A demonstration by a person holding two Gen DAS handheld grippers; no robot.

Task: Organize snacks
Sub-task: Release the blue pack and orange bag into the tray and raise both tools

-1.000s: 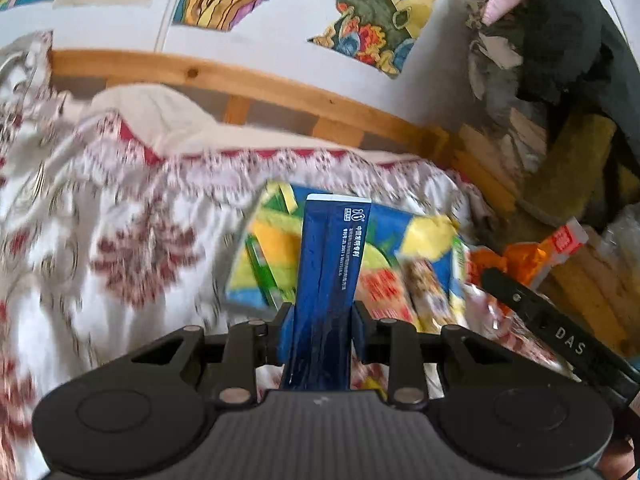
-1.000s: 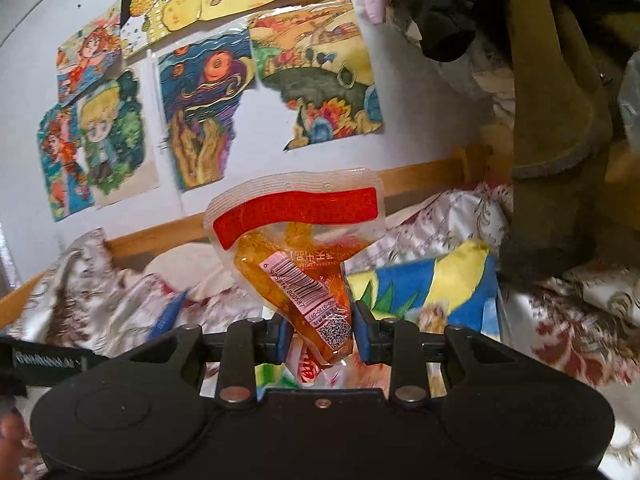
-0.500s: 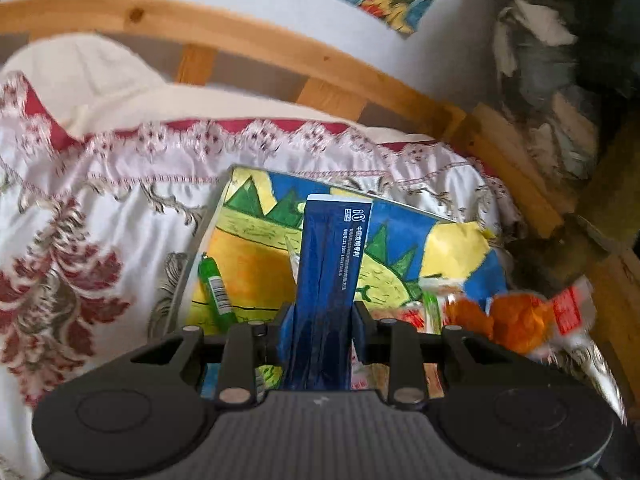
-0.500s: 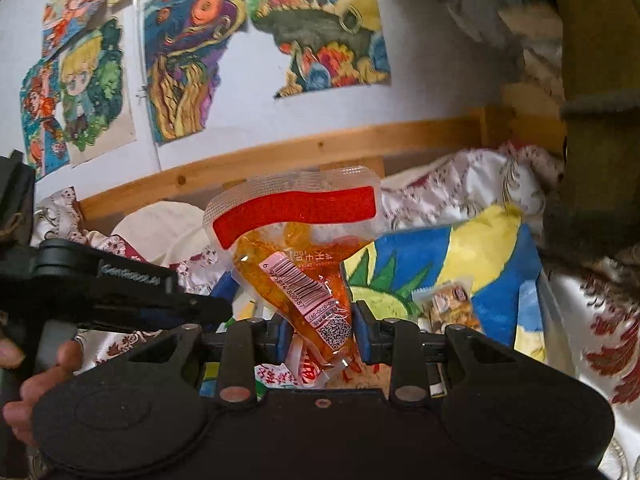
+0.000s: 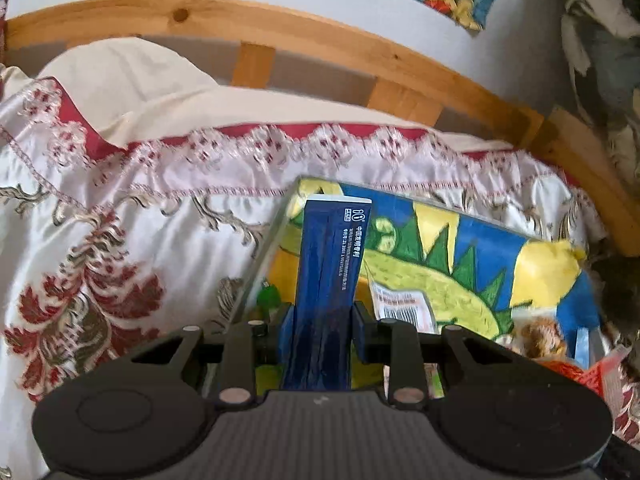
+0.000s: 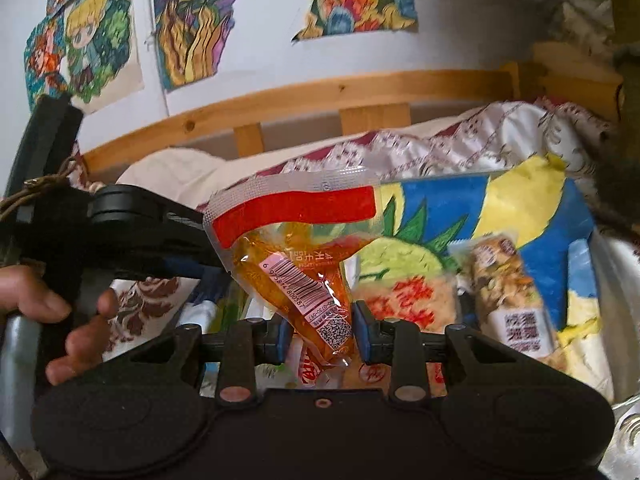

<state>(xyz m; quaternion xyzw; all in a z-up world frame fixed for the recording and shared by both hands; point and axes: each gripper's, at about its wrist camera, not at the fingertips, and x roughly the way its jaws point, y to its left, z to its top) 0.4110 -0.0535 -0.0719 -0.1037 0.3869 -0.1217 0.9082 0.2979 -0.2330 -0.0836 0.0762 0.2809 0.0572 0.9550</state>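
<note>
1. Left gripper (image 5: 322, 334): fingers narrow, clamped on a dark blue sachet (image 5: 330, 280). Sachet stands upright between the pads, top end pointing far, white print down its right side.
2. Right gripper (image 6: 320, 334): fingers narrow, pinching the lower end of an orange snack pouch (image 6: 296, 256). Clear pack, red band across the top, barcode label facing the camera, tilted a bit left.
3. Painted box (image 5: 472, 248) lies on the bed, blue, yellow and green drawing inside. The blue sachet hangs over its left part.
4. In the box: a white barcode packet (image 5: 404, 304) just right of the left gripper, a green item (image 5: 268, 296) near the left wall; too blurred to name.
5. Right view: a granola-type bar packet (image 6: 508, 280) with QR label on the right of the box, a red-print packet (image 6: 404, 300) beside the orange pouch.
6. Left hand (image 6: 60, 320) grips the left gripper's handle, at left of the right view.
7. Floral bedspread (image 5: 120, 240) under the box; wooden bed rail (image 5: 280, 28) far; drawings on wall (image 6: 192, 24).
</note>
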